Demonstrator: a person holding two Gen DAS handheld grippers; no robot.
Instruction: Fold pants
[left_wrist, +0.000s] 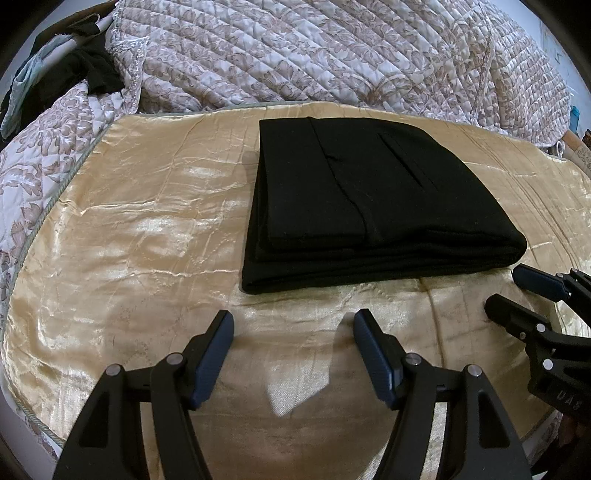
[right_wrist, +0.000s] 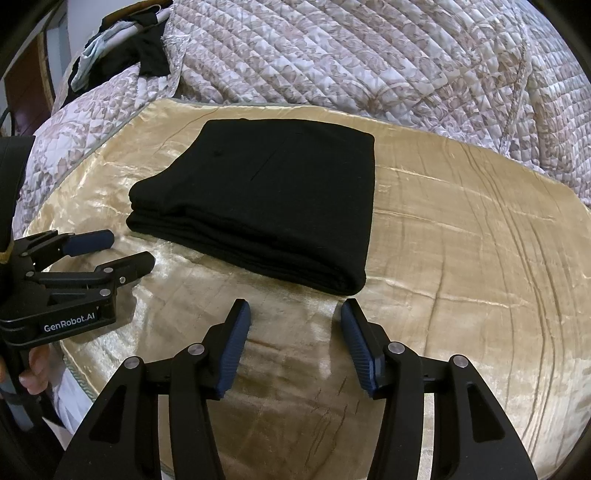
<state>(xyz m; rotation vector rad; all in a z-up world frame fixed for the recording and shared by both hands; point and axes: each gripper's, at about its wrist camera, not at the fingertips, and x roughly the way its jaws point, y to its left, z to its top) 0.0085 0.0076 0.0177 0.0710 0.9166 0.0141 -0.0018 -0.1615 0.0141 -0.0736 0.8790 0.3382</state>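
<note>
At eleven o'clock, your dark heap of clothing (left_wrist: 92, 70) is too murky to sort into garments. The patterned quilted bedspread (left_wrist: 332, 55) runs past the frame at twelve. Your right gripper (left_wrist: 517, 295) is cut off at three o'clock.

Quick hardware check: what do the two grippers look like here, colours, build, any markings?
Both the left gripper and right gripper are matte black linkage frames with silver pivot pins and ribbed dark blue finger pads. White "GenRobot.AI" lettering marks the left one's body. No cables visible.
</note>
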